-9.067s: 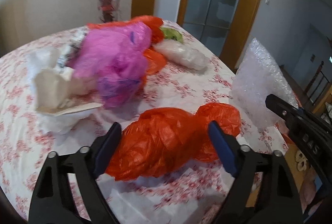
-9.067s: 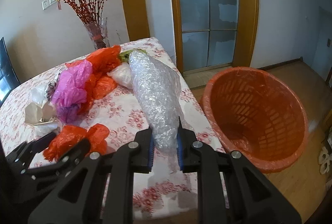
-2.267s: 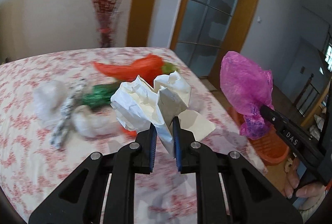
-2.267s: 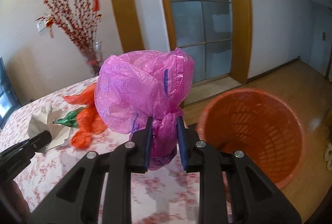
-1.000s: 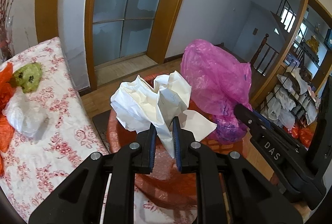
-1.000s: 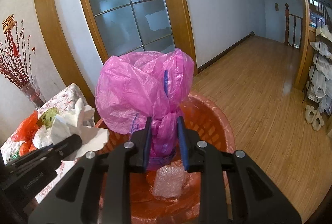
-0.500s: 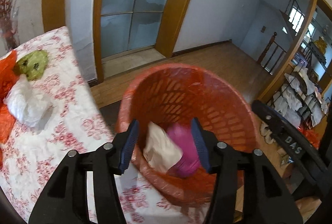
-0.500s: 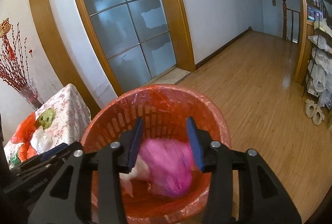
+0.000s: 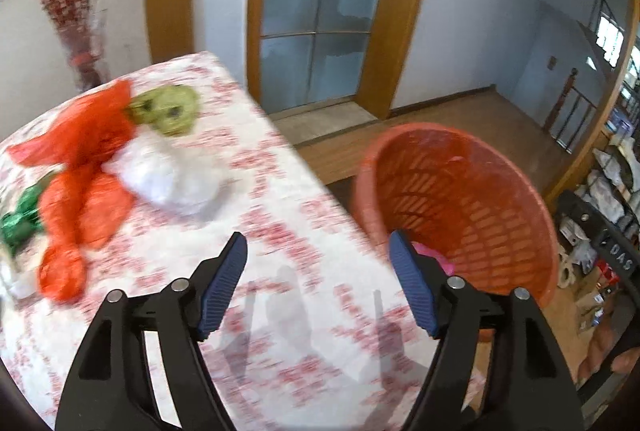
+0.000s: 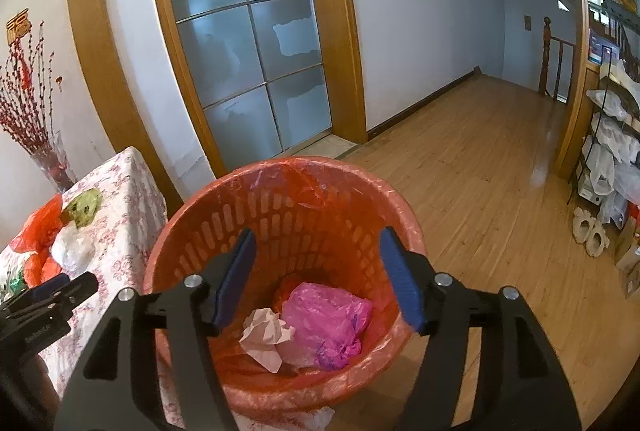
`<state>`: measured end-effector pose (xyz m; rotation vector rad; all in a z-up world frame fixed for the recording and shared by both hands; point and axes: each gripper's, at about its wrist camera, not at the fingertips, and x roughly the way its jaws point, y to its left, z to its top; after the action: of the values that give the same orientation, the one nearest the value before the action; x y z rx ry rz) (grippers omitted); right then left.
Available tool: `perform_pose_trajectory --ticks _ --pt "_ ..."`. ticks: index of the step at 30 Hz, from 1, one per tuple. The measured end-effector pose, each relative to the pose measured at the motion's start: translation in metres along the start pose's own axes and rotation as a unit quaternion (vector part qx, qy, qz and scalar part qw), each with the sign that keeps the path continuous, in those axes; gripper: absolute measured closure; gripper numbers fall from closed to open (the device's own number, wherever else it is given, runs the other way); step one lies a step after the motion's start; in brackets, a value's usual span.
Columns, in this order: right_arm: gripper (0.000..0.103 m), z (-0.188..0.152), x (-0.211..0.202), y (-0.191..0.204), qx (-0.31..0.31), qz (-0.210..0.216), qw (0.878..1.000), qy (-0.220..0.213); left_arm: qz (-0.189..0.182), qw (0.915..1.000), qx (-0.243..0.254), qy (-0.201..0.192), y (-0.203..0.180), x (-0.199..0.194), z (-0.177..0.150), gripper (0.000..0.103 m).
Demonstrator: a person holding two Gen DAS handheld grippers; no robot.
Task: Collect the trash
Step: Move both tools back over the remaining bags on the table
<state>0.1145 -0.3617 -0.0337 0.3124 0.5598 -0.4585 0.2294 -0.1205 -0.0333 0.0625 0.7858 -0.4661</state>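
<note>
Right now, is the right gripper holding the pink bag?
No, the right gripper is open and empty; the pink bag lies in the orange basket.

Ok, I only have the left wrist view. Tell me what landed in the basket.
Observer: On the right wrist view, a pink plastic bag lies at the bottom of the orange basket.
Operator: Confirm the paper went in too.
Observer: Yes, the crumpled white paper sits beside the pink bag, touching it.
Operator: Report the right gripper.
Observer: The right gripper is above the basket, jaws wide apart and holding nothing.
</note>
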Motion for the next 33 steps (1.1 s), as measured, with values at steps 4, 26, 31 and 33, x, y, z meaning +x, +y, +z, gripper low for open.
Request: perform_pose_trajectory --ticks 4,26,31,33 --pt "0.035 -0.003 -0.004 0.017 -0.015 0.011 1.000 0.003 0.026 0.9995 -0.017 -0.003 0.024 -0.011 -0.007 0.024" --pt "0.031 -0.034 0.005 0.203 -0.137 0.146 0.978 0.062 0.150 0.9796 -0.127 -0.042 0.182 -0.090 -0.049 0.022" --pt "0.031 -0.034 0.018 0.251 -0.166 0.172 0.969 0.066 0.161 0.9749 -0.146 -0.047 0.205 -0.100 -0.055 0.022" --pt "0.036 -0.033 0.026 0.266 -0.171 0.179 0.966 0.073 0.162 0.9739 -0.151 -0.049 0.211 -0.102 -0.056 0.022"
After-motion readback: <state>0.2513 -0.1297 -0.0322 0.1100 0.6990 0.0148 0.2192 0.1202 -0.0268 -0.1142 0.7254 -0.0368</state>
